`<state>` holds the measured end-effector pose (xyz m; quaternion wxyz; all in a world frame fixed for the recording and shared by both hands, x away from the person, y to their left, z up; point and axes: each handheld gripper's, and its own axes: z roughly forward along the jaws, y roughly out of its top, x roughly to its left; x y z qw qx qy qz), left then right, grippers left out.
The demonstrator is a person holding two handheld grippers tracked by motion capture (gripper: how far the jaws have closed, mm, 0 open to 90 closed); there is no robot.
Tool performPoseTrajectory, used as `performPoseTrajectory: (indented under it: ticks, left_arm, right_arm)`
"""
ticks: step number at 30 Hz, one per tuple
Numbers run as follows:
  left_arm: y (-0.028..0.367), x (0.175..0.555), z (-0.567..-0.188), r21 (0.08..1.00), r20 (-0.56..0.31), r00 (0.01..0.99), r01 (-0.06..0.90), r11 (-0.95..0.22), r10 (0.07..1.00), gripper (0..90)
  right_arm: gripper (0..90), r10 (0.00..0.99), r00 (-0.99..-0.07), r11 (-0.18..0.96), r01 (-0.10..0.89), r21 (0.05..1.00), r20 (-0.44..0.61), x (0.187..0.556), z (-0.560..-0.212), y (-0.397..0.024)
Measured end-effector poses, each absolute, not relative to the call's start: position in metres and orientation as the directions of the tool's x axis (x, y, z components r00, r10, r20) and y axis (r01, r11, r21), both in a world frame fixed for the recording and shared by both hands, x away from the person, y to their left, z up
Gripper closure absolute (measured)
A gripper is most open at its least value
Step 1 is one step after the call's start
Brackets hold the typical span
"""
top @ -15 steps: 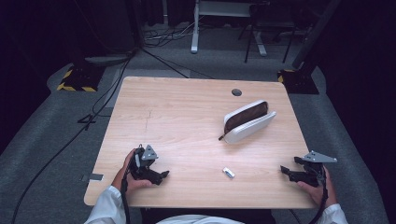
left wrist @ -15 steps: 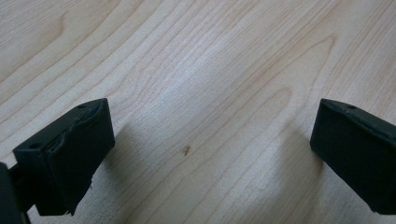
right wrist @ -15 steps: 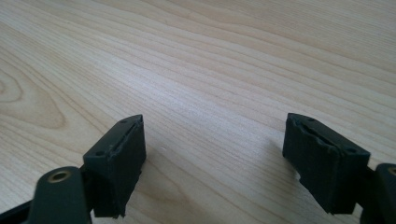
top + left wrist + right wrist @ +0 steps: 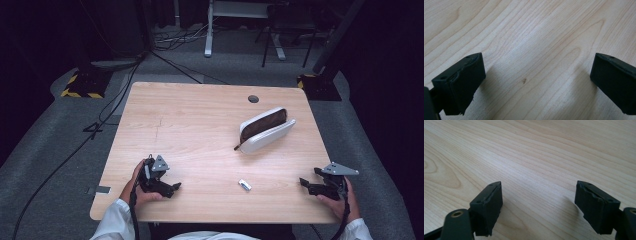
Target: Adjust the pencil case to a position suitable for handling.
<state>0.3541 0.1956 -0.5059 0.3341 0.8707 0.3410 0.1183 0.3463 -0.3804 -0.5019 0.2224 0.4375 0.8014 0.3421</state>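
Your table [image 4: 200, 125] is pale wood with fine grain and a smooth, slightly shiny finish. The jaws of your left gripper [image 4: 537, 85] and right gripper [image 4: 539, 207] look like matt black rubber or plastic, rough at the edges. On the table, the pouch [image 4: 265, 130] looks smooth white outside, dark brown inside.

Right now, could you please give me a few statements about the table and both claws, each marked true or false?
1. The white pouch lies open, showing a dark inside. True.
2. The small white object sits inside the pouch. False: it lies on the bare table, nearer the person than the pouch.
3. The left claw is open over bare wood. True.
4. The right claw is shut on the pouch. False: its jaws stand apart with nothing between them.
5. A round hole lies beyond the pouch, near the table's far edge. True.
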Motion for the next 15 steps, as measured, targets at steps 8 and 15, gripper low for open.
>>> performPoseTrajectory:
  ticks: [8, 15]
  left_arm:
    - [0.196, 0.354, -0.506, 0.662, -0.020, 0.738, 0.515, -0.544, 0.675, 0.6]
    - [0.195, 0.354, -0.505, 0.661, -0.016, 0.734, 0.517, -0.544, 0.679, 0.6]
  right_arm:
    - [26.9, 0.757, -0.652, 0.438, 0.480, 0.760, -0.024, 0.338, -0.492, -0.333]
    - [38.9, 0.628, -0.778, 0.491, 0.400, 0.774, 0.004, 0.329, -0.490, -0.277]
